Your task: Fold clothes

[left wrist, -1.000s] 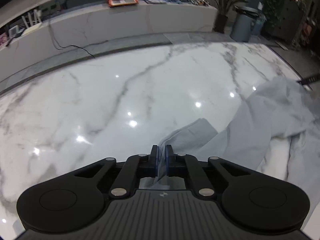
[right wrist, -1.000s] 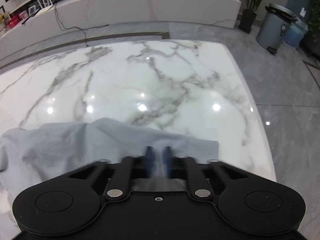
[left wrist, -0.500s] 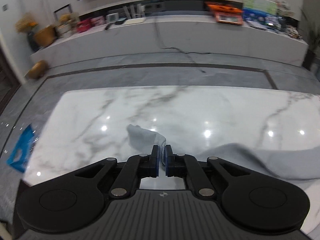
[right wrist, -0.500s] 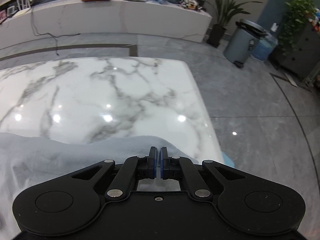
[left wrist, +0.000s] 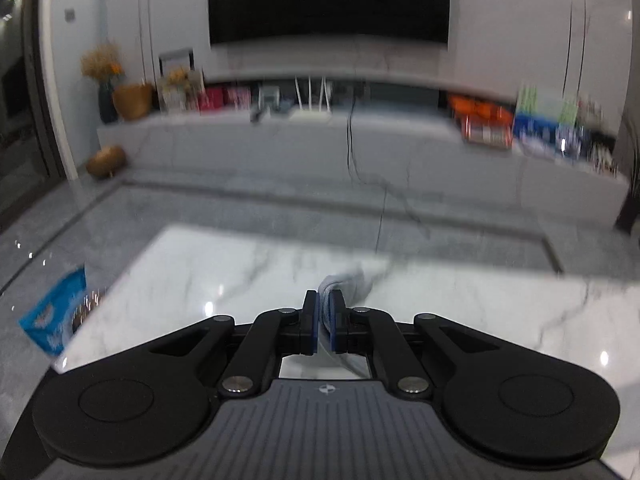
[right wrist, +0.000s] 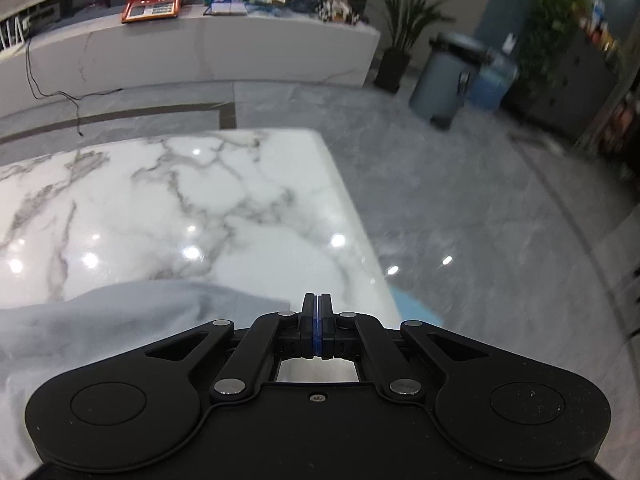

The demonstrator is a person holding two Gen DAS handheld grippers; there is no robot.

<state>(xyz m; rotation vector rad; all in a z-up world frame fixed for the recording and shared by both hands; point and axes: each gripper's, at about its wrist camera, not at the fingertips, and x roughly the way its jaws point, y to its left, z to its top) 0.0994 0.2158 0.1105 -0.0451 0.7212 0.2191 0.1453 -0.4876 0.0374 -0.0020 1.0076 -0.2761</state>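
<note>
Garment [right wrist: 120,320] is lying on the marble table [right wrist: 200,200], stretching leftward from the right gripper [right wrist: 316,328], whose jaws are meeting with no cloth visible; left gripper [left wrist: 324,320] is pinching its ribbed cuff.

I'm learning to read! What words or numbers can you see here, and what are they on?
No text here is clear enough to read.
Orange box on the far counter: print too small.
Blue-green boxes: blurred.
Blue packet on the floor: white marks, blurred.
Left gripper casing: a small emblem, no letters.
</note>
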